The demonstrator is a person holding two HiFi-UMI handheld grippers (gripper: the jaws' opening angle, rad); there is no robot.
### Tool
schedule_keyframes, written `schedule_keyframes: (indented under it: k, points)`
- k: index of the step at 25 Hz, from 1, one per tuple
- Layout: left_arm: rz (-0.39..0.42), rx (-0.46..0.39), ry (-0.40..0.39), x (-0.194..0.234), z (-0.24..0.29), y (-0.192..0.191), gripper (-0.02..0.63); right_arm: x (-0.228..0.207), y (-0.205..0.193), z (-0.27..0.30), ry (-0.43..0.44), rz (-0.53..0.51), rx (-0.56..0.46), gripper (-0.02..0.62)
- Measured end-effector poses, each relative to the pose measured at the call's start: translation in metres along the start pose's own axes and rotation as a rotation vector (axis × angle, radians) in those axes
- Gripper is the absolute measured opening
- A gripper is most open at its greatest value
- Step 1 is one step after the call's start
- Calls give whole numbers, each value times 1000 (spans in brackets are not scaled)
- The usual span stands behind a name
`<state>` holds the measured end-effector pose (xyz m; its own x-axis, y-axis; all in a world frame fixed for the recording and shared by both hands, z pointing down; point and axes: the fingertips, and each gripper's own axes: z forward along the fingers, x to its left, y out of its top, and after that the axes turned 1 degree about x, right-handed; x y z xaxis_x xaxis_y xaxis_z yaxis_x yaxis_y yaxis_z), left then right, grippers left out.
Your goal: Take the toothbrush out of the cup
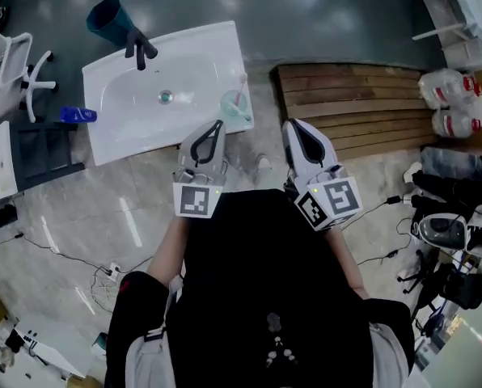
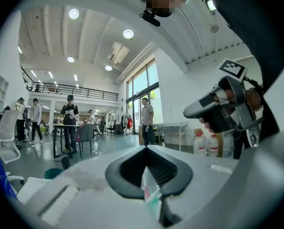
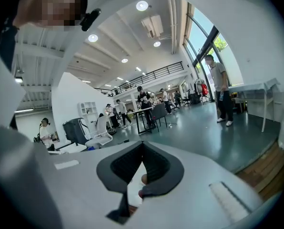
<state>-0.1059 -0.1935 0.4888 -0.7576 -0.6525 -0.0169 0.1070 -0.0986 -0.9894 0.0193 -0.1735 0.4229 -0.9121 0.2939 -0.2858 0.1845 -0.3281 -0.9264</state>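
Observation:
A pale green cup [image 1: 235,106] stands on the front right corner of the white sink [image 1: 136,111], with a pink toothbrush [image 1: 242,87] upright in it. My left gripper [image 1: 217,124] hangs just short of the cup, jaws shut and empty. My right gripper [image 1: 291,126] is level with it, to the right of the sink over the floor, also shut and empty. In the left gripper view the cup [image 2: 152,197] shows below the closed jaws of the left gripper [image 2: 146,150], and the right gripper's body [image 2: 218,109] is at the right. The right gripper [image 3: 142,145] points out into the hall.
A black faucet [image 1: 137,48] and a drain sit in the sink. A blue bottle [image 1: 78,115] lies at its left edge and a teal bin [image 1: 109,18] stands behind. To the right are a wooden platform [image 1: 354,107], plastic jugs [image 1: 447,95] and floor clutter. People stand far off.

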Motion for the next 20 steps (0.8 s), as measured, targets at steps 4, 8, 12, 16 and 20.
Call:
schedule_keyframes:
  k: [4, 8, 12, 16, 20]
  points:
    - [-1, 33, -78, 2, 10, -21, 2, -3, -6, 1, -72, 29, -6, 3]
    - [1, 85, -168, 3, 20, -44, 2, -1, -17, 7, -141, 65, 16, 3]
    - [46, 85, -229, 2, 40, -62, 2, -6, -22, 19, -173, 75, 25, 3]
    - [94, 95, -289, -10, 47, -74, 2, -14, -23, 13, -214, 88, 36, 3]
    - [132, 125, -340, -14, 52, -89, 2, -18, -24, 11, -243, 93, 39, 3]
